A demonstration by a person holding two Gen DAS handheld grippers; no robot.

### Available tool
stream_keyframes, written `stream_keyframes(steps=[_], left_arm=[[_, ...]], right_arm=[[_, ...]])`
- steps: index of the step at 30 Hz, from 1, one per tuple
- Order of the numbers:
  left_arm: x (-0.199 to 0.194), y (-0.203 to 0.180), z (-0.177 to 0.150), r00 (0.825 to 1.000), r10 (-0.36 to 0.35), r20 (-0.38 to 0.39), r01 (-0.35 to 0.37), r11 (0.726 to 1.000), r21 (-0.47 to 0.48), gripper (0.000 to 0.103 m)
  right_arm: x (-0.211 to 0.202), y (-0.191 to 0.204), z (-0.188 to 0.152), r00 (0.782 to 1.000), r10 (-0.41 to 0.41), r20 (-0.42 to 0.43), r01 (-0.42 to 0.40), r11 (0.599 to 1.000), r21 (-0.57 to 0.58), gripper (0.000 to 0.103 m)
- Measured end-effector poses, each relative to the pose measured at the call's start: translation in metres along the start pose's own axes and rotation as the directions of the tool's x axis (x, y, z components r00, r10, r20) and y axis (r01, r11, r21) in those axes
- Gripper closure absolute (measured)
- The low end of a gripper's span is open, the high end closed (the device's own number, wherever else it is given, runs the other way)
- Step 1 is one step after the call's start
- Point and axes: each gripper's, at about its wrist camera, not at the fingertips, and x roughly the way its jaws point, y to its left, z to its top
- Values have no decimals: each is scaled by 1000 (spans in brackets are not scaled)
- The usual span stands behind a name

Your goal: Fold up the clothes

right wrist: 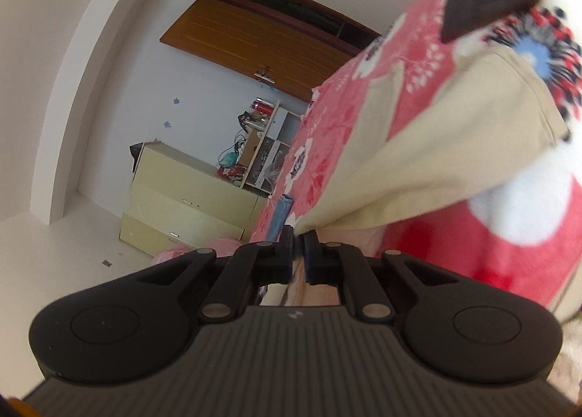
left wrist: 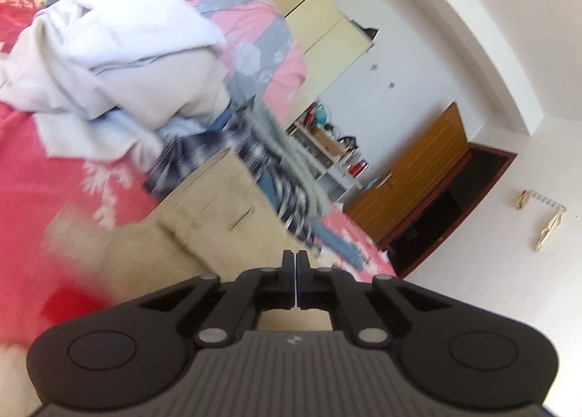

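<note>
Both claws tilted, left claw [left wrist: 295, 256] closed, right claw [right wrist: 299, 235] pinching beige trousers [right wrist: 436, 162]

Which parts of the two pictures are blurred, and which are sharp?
Left wrist view: the beige trousers and plaid garment are smeared, the left gripper sharp. Right wrist view: the red floral blanket is blurred at right, the right gripper crisp.

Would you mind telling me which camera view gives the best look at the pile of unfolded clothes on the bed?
The left wrist view: the pile of unfolded clothes fills its upper left, white and pale garments heaped on the red bedspread. The right wrist view shows none of that pile, only the beige garment.
</note>
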Motion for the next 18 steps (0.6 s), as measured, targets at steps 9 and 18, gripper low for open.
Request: stream_keyframes(steps=[9,18], left_arm=[[21,7,-5,992,49,-119,-45,998,38,95],[-31,51,-53,946,83,-314,-114,990,-80,56]], right_arm=[[46,23,2,1000,-3,-15,2,998,-68,99],[40,2,-1,999,-20,-26,20,1000,17,99]])
